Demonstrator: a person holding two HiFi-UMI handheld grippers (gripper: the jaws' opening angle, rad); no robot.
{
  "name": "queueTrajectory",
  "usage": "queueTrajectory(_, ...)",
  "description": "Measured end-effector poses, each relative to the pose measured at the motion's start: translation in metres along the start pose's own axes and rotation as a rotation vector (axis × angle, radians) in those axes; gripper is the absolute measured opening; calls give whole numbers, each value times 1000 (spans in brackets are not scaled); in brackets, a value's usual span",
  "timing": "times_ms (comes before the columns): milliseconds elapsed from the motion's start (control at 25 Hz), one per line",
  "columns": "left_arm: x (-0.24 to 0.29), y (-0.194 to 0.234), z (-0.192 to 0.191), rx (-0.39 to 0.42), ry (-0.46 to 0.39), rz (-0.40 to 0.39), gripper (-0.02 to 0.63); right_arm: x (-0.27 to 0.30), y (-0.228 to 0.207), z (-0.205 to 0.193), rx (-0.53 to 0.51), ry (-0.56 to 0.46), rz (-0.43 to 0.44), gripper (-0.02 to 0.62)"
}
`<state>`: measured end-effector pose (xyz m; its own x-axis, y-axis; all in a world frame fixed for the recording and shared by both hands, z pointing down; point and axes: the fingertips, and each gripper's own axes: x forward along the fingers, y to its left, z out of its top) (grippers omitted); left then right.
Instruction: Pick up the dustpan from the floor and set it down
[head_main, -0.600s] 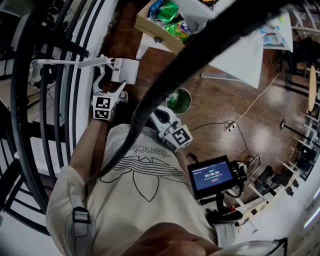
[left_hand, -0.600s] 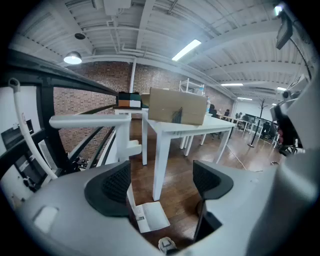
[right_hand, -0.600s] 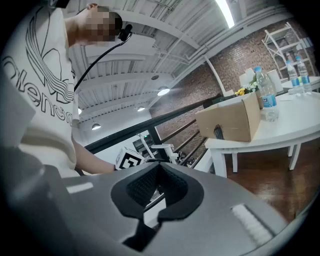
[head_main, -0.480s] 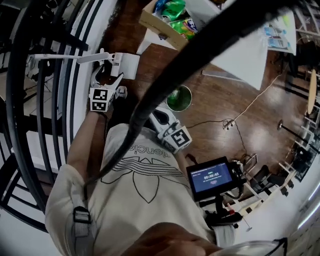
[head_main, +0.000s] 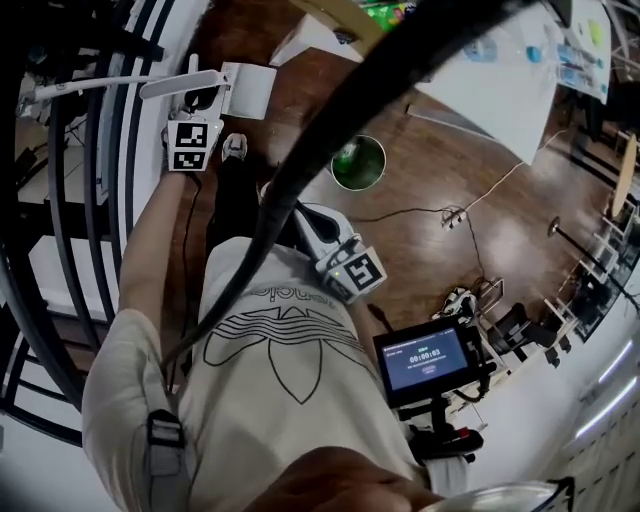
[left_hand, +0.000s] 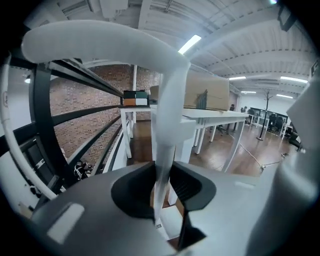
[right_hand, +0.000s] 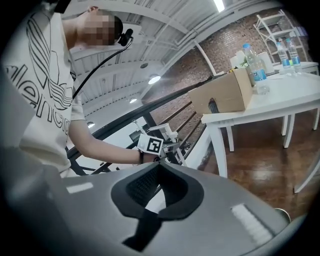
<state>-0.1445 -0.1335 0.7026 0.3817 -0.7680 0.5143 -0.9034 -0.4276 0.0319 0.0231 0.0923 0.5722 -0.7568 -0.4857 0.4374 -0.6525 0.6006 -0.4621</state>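
Note:
The white dustpan (head_main: 252, 88) with its long handle (head_main: 180, 83) hangs off the floor beside the black railing, at the top left of the head view. My left gripper (head_main: 200, 102) is shut on that handle. In the left gripper view the handle (left_hand: 167, 120) rises between the pads and bends over to the left at the top. My right gripper (head_main: 312, 225) is held close to the person's body, well apart from the dustpan. In its own view the right gripper (right_hand: 159, 170) has its pads together with nothing between them, and the left gripper's marker cube (right_hand: 151, 145) shows ahead.
A green bin (head_main: 358, 163) stands on the wood floor between the two grippers. Black railing bars (head_main: 60, 200) run along the left. A white table (head_main: 480, 90) and a cardboard box (right_hand: 225, 95) with bottles lie ahead and right. A cable (head_main: 450, 215) trails across the floor.
My left gripper has moved up and left in the head view, taking the dustpan with it. The right gripper has stayed near the body.

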Motion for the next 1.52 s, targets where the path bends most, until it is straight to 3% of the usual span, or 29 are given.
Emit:
queueTrajectory(280,-2,-5,5,-10,60,-39,112,4,1,0,-4,-34,-19,2)
queueTrajectory(920,-123,-54,127,-6,-53,11,110,-38,-18,91,-148,-316,-28,2)
queueTrajectory(1240,-142,-80,141,22,-61,-10,110,-56,-34,101,-149,-370,-54,2)
queueTrajectory(1520,-139,-84,127,37,-28,-17,110,-54,-27,94,-160,-368,-39,2)
